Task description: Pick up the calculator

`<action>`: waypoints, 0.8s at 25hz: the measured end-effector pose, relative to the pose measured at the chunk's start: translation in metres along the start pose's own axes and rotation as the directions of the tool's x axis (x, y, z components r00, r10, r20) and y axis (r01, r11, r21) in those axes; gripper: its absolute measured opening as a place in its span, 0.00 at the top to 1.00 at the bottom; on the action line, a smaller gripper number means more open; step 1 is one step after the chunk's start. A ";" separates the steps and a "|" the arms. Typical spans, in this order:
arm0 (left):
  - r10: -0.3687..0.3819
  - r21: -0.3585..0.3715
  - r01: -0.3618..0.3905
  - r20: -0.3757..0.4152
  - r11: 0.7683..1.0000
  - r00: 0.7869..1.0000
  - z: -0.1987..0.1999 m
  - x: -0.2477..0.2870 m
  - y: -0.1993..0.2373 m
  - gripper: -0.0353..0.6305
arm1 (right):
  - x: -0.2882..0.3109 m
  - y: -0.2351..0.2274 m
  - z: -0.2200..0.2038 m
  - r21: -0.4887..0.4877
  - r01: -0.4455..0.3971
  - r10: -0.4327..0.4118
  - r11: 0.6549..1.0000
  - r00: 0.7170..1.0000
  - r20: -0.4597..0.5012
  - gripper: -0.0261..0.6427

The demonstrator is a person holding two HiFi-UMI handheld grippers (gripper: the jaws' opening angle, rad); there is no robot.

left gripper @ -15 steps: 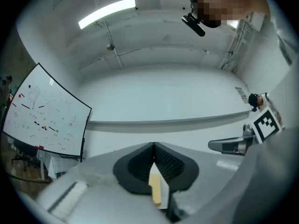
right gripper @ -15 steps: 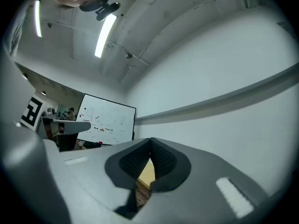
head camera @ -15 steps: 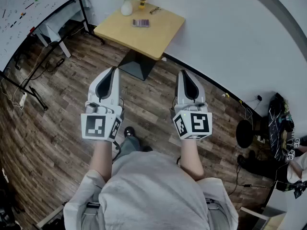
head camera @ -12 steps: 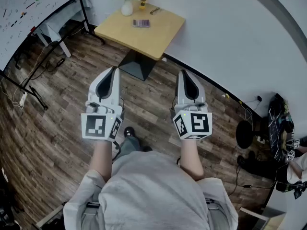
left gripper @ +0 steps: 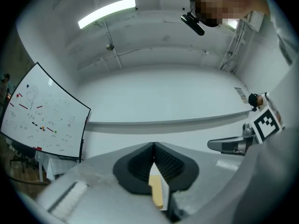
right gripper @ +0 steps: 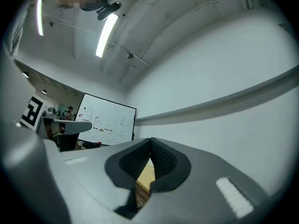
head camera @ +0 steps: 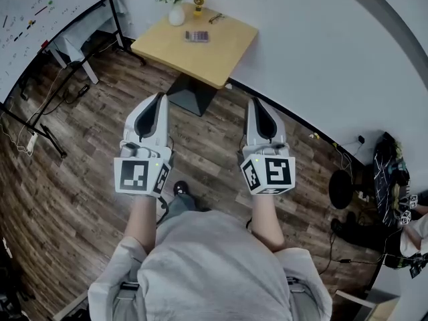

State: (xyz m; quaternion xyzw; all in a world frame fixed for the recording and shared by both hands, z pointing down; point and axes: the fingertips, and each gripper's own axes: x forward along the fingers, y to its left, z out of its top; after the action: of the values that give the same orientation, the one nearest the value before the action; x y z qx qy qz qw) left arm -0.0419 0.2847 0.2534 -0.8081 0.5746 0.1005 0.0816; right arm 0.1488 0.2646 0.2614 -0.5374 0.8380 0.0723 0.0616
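- Nearest the camera, the person's grey-shirted torso (head camera: pixel 200 273) fills the bottom of the head view, with both forearms stretched forward over the wooden floor (head camera: pixel 73 179).
- The left claw (head camera: pixel 159 97) is held out ahead with its marker cube facing up. In the left gripper view its ribbed pads meet edge to edge, so the left claw (left gripper: pixel 153 145) is pinched fully together with nothing between the pads.
- The right claw (head camera: pixel 254 102) sits level with it, the two well apart and roughly parallel. Its own view shows the right claw (right gripper: pixel 150 142) pressed together and empty too.
- Beyond both tips lies more bare floor, then the dark pedestal foot (head camera: pixel 190 93) of the counter.
- The counter (head camera: pixel 217 55) is a small square wooden top set against the white wall (head camera: pixel 321 52).
- The calculator (head camera: pixel 196 36) lies flat on the far half of the counter, well beyond either claw and untouched.
- Behind it, at the counter's far edge, stand a white vase of flowers (head camera: pixel 176 11) and a small yellow object (head camera: pixel 198 4).
- A whiteboard (head camera: pixel 33 15) stands off to the left.
- Judged from this, the task has barely begun: the approach, opening a claw, the grasp and the lift all remain.
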 end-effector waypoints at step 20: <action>-0.040 0.011 0.040 0.020 0.999 0.999 -0.014 0.081 0.067 0.94 | 0.099 -0.006 -0.014 0.010 0.053 -0.053 0.999 0.998 0.023 0.96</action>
State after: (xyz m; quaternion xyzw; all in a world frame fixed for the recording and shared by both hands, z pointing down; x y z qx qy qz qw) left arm -0.0787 0.1858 0.2447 -0.8179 0.5580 0.1040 0.0938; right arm 0.1127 0.1714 0.2568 -0.5582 0.8230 0.0731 0.0758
